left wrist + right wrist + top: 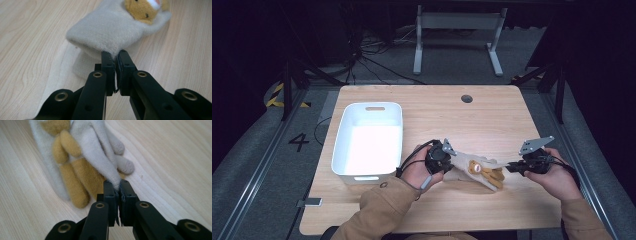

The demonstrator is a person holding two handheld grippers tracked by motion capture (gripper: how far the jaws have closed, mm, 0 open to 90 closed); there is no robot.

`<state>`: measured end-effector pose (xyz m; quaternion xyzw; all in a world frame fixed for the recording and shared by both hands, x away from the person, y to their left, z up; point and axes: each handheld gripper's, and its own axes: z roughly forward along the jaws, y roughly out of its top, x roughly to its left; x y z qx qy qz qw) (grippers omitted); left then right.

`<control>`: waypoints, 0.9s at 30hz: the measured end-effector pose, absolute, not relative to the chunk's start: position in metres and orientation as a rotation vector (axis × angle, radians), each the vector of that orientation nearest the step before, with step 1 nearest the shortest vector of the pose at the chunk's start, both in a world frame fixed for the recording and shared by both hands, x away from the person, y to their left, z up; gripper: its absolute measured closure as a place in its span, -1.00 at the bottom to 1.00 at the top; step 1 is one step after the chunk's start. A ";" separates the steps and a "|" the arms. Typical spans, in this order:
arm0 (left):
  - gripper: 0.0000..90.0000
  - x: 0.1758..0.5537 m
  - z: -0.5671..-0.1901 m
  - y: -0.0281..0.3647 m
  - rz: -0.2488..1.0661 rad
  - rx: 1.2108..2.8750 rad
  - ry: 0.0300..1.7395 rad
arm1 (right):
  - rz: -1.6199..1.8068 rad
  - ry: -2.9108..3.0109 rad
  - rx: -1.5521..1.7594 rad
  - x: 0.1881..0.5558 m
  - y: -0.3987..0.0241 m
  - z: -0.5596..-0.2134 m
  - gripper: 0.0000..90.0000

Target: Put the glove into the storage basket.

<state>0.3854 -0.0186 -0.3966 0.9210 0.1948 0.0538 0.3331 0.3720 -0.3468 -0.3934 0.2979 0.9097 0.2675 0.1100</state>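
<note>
**Both grippers pinch the plush glove, ready to lift it toward the bin**

The step in hand looks like a two-ended grasp. A cream fleece glove [477,170] with a tan bear figure sewn on it lies on the wooden bench [492,120], near the front edge and just right of the white bin [343,150]. The left gripper [451,156] is clenched on the cuff end; in the left gripper view its jaws stand almost closed with a fold of cream fabric [110,37] caught between the tips. The right gripper [510,168] is clenched on the opposite end; the right gripper view shows a pale finger of the glove [105,165] nipped between its tips, the tan bear legs [72,180] lying beside it on the wood.

The glove seems to rest on the bench, though its cuff may be slightly raised at the left gripper; the high view is too small to settle that.

As a judgement, the next move calls for both hands to rise together, keeping the fabric lightly taut without pulling it out of either pinch, then to travel left over the bin's rim before letting go.

The left hand [422,172] comes in low with the forearm angled up to the right, the gripper pointing rightward. The right hand [557,177] mirrors it, the gripper pointing left, so the two face each other across the glove.
</note>
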 end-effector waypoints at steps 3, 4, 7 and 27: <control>0.92 0.383 -0.394 -0.018 0.146 2.392 0.508 | 0.803 2.641 0.876 0.371 -0.347 -0.388 0.91; 0.91 0.383 -0.393 -0.017 0.145 2.394 0.504 | 0.807 2.632 0.874 0.371 -0.348 -0.385 0.91; 0.91 0.379 -0.392 -0.016 0.133 2.395 0.506 | 0.822 2.607 0.883 0.371 -0.349 -0.379 0.91; 0.91 0.371 -0.412 -0.012 0.149 2.449 0.543 | 0.849 2.551 0.907 0.399 -0.335 -0.389 0.91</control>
